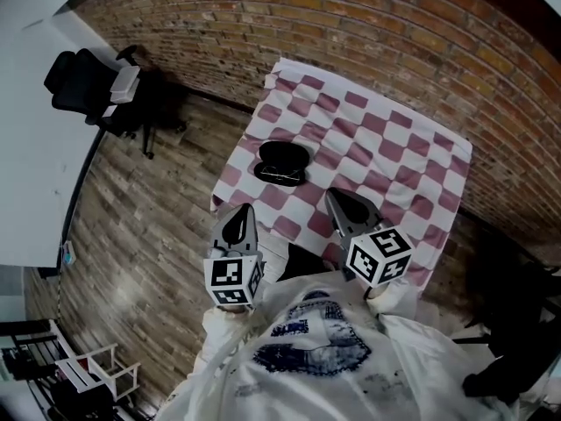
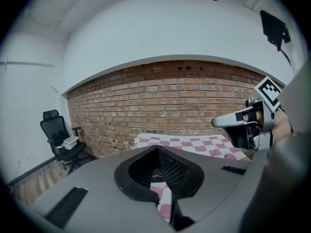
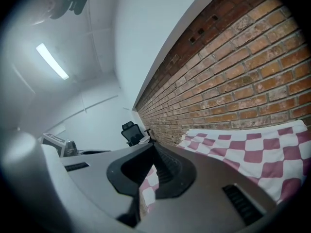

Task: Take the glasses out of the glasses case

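Observation:
A black glasses case (image 1: 281,163) lies on the left part of the table's pink and white checked cloth (image 1: 386,147). No glasses show, and I cannot tell whether its lid is open. My left gripper (image 1: 238,220) hangs over the table's near left corner, short of the case, with its jaws shut and empty. My right gripper (image 1: 344,202) is over the near edge, to the right of the case, also shut and empty. The left gripper view shows its own closed jaws (image 2: 156,149) and the right gripper (image 2: 243,125) beside them. The right gripper view shows closed jaws (image 3: 155,147) over the cloth.
A brick wall (image 1: 351,24) runs behind the table. A black office chair (image 1: 96,90) with a white box on its seat stands on the wooden floor at the left. White shelving (image 1: 96,371) is at the lower left. The person's light shirt (image 1: 324,358) fills the bottom.

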